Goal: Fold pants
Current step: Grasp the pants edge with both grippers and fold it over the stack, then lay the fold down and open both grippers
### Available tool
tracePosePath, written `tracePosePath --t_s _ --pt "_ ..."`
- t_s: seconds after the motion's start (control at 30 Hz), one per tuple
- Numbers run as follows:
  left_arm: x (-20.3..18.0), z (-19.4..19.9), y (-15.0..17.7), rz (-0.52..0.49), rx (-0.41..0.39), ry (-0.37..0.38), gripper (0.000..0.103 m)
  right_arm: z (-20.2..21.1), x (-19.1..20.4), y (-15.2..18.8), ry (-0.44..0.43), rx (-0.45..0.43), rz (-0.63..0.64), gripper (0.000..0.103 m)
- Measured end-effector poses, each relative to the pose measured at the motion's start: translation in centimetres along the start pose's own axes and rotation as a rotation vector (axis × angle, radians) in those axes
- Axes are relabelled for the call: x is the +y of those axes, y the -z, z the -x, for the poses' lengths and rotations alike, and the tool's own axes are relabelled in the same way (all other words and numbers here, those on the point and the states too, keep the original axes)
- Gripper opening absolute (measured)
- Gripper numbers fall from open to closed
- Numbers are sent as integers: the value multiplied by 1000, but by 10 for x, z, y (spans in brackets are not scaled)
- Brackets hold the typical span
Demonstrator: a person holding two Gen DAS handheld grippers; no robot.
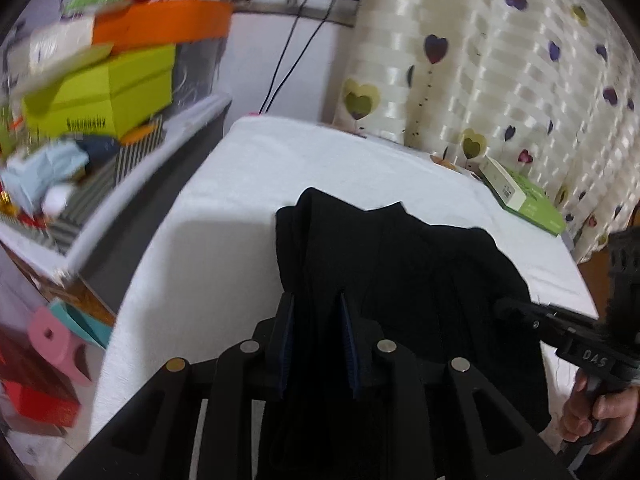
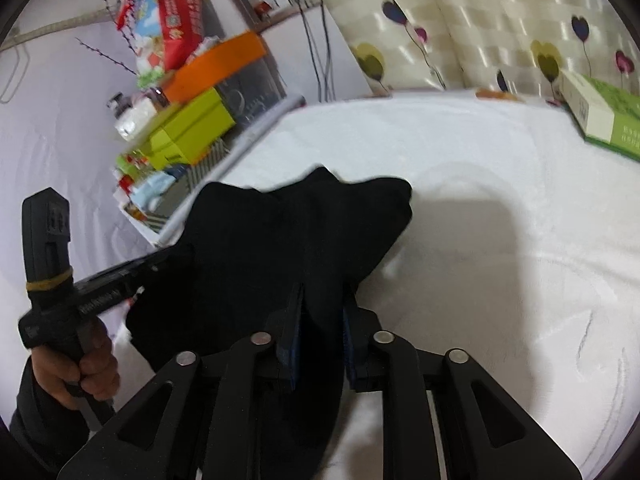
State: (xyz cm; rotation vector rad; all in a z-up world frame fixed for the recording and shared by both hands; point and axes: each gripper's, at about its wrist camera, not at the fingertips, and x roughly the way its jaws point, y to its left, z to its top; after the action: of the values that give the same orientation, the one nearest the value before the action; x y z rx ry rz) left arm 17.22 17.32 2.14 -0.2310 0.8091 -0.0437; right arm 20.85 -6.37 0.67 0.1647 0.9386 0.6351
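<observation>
now both grippers, left and right, clamp bunched black pants, seemingly lifted off table.

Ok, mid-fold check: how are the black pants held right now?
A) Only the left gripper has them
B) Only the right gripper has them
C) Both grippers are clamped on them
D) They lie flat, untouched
C: the left gripper and the right gripper each have black pants fabric pinched between their fingers.
</observation>
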Motion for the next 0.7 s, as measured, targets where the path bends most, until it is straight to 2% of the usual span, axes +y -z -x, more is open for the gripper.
tracePosePath --t_s 0.1,0.23,0.33,0.43,0.53,0.63,0.7 --pt "7 0 6 12 -1 22 30 1 2 3 56 15 27 32" --pt "5 20 10 8 -41 -43 30 26 22 8 142 -41 111 32" --pt "3 47 15 25 -96 -58 29 44 45 23 123 -70 192 32" --pt "-13 65 28 -18 -129 -38 29 44 58 41 104 -47 238 32" --pt "-32 61 45 -86 -103 -21 29 27 65 55 120 -11 284 32" --pt "-38 41 56 -137 -52 -76 29 26 66 57 129 -29 302 32" --pt "-34 38 56 -150 -52 -77 30 31 62 49 103 -25 290 33"
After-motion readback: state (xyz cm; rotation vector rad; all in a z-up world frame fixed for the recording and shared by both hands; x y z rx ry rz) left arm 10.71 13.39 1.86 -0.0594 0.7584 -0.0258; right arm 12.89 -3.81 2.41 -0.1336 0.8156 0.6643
